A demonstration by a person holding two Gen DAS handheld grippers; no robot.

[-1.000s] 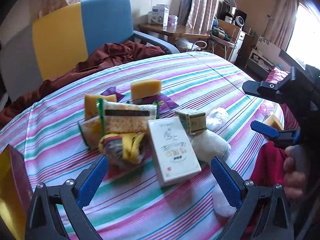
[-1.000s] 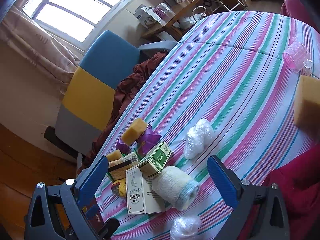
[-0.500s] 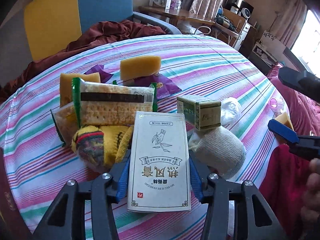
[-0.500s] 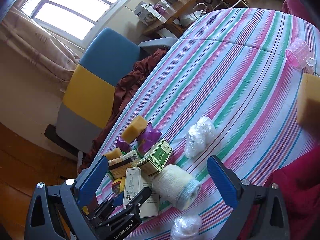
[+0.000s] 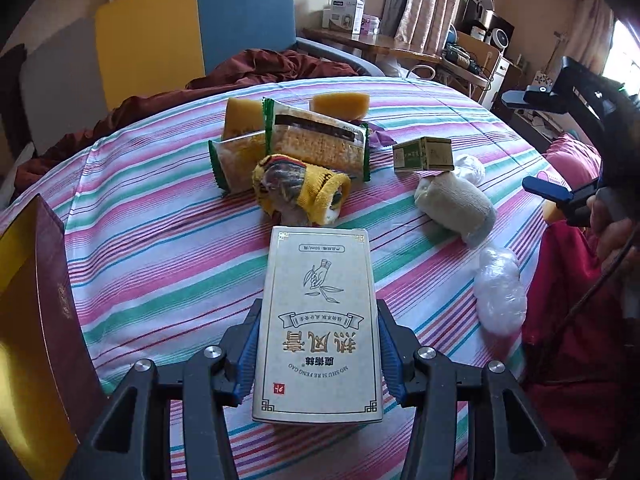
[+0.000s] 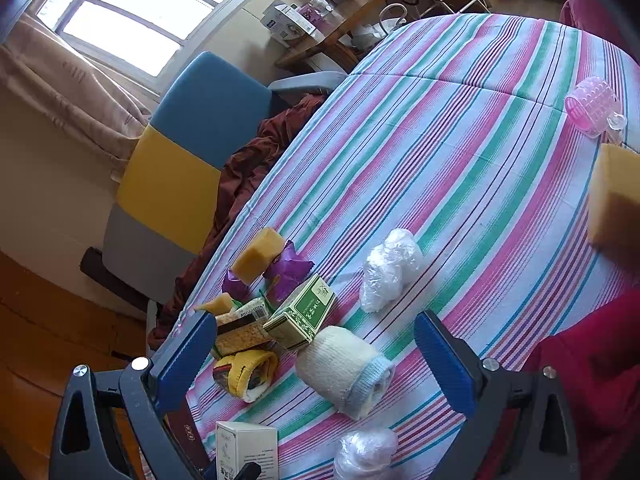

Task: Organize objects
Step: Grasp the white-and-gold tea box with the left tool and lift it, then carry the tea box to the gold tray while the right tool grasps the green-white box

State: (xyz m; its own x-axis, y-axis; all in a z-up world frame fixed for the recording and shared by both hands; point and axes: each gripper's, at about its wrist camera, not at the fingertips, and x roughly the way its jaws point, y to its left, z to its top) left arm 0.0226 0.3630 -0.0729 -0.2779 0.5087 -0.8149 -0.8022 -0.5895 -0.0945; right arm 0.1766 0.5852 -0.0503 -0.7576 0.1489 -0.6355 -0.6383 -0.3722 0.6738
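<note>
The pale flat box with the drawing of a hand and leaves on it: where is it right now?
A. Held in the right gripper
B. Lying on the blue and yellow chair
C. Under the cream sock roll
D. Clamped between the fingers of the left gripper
D: the pale flat box sits clamped between the blue fingers of the left gripper.

Sunlit window (image 6: 120, 20), blue-yellow chair (image 5: 192, 36), wooden desk (image 5: 376, 42)

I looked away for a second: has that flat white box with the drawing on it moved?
Yes. The white box lay beside the yellow sock roll and the small green box; now it has been drawn back from them, clamped in the left tool.
</note>
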